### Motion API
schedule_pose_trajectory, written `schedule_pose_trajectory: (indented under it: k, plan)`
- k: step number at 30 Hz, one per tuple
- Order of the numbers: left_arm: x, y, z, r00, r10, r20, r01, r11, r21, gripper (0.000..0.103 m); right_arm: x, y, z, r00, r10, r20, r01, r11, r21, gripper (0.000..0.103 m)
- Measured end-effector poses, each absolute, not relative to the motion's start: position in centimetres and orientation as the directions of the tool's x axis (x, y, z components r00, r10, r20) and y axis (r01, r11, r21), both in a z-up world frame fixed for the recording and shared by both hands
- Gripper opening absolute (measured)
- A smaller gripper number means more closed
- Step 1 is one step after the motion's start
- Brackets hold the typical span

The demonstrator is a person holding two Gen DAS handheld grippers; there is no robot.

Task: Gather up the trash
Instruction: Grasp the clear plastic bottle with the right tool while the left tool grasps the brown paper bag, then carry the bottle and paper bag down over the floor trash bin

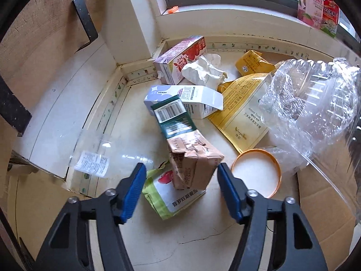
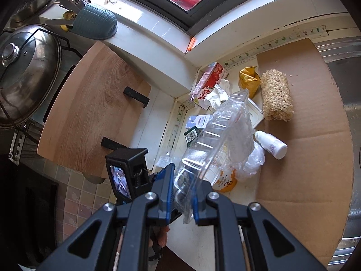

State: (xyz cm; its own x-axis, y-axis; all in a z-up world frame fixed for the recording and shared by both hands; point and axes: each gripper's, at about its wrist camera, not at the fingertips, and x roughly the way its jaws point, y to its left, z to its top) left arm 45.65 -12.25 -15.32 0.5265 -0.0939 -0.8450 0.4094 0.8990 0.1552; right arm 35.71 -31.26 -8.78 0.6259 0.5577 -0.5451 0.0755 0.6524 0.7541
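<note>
1. Bare cardboard sheet (image 2: 311, 135) on the right — free room.
2. Counter corner crowded: cartons, yellow pouch (image 1: 241, 117), loofah (image 2: 276, 96), white bottle (image 2: 273, 144).
3. Leaning wooden board (image 2: 94, 103) walls the left — no passage.

Cream countertop (image 1: 185, 237), cardboard sheet (image 2: 304, 158), scattered cartons (image 1: 180, 63)

Each claw is matte black plastic — the left claw (image 1: 180, 169) and the right claw (image 2: 182, 194) alike — with cut-out triangular arms, round silver screws at the joints, blue ribbed pads (image 1: 133, 192).
</note>
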Motion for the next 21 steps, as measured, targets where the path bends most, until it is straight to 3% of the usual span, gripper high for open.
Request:
schedule_pose_trajectory:
  k: [2,12,21]
  plan:
    - [46.0,-12.4,-15.8,0.501,-0.095,-0.860,0.411,0.901,0.140,0.035,35.4,-31.4,-8.8,0.625,0.557,-0.547,0.074,0.655,0.752,0.013]
    - [45.7,-10.6,-15.0,0.476,-0.175,-0.862,0.360,0.933,0.009,0.033,34.1,-31.7,-8.4,0.636,0.562,-0.529,0.054,0.651,0.757,0.013]
    - [40.1,-9.2,-10.1,0.492,-0.268,-0.828,0.420,0.906,-0.044,0.031,32.2,-30.9,-6.7,0.651,0.566,-0.506,0.017,0.656,0.755,0.013]
